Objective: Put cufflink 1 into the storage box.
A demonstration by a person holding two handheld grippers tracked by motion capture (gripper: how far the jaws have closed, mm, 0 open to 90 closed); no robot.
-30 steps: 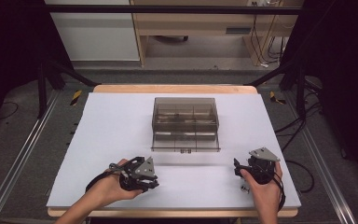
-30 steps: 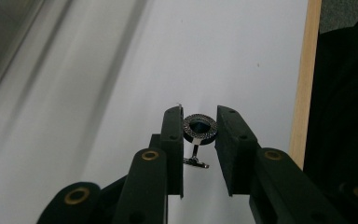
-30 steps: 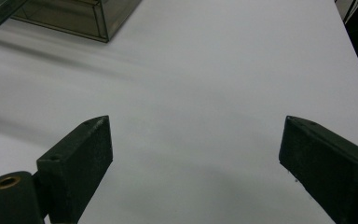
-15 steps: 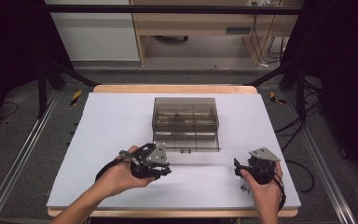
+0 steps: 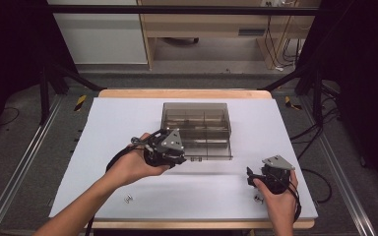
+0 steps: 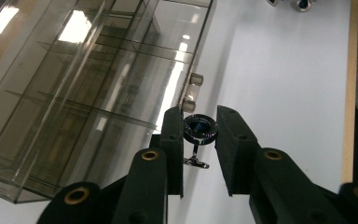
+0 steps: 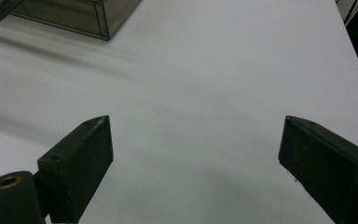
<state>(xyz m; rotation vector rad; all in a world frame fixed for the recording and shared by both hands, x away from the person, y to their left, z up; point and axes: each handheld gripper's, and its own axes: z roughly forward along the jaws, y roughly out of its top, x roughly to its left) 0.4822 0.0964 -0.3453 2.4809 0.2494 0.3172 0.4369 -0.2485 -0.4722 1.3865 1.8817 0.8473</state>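
Ring, small and dark with a bluish face and a thin metal stem hanging from it, sits between the jaws of the left gripper, which are closed on it from both sides; its face is turned toward the camera and its stem points to about 6 o'clock in the left gripper view; just past it, at 11 o'clock, stands the smoky clear compartment box, its front latch close behind the ring, so the coming move looks to turn on carrying the ring up and over that near wall into one of the cells; in the high view the left gripper hangs at the box's 7 o'clock corner, much nearer to it than the right gripper, which rests at 4 o'clock on the white bench with its jaws wide apart and nothing between them; two small metal bits lie near the bench's front edge.
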